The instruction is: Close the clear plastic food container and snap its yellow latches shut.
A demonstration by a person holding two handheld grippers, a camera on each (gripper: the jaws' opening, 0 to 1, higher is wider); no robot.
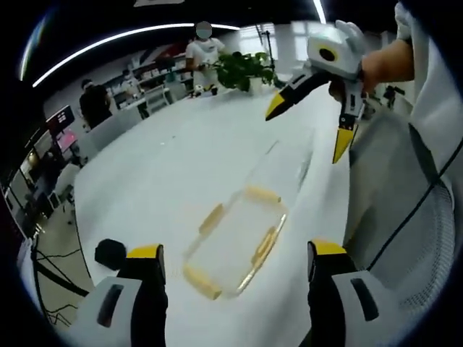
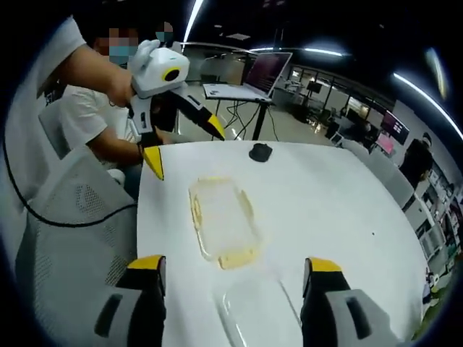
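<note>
Now our spread right hand-held gripper [image 2: 231, 278] sits nearest the loose lid [image 2: 257, 311]; the container [image 2: 221, 220] lies lengthwise beyond, left hand-held gripper [image 1: 235, 264] spread too.

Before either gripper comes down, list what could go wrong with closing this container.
1. The clear lid lies flat on the white table, apart from the container; it is thin and hard to see, so jaws may slip off its edge.
2. The container's yellow latches appear folded against the rim; they could get trapped under the lid.
3. Both the left gripper and right gripper are open above the table; nothing steadies the light container, so it may slide.
</note>
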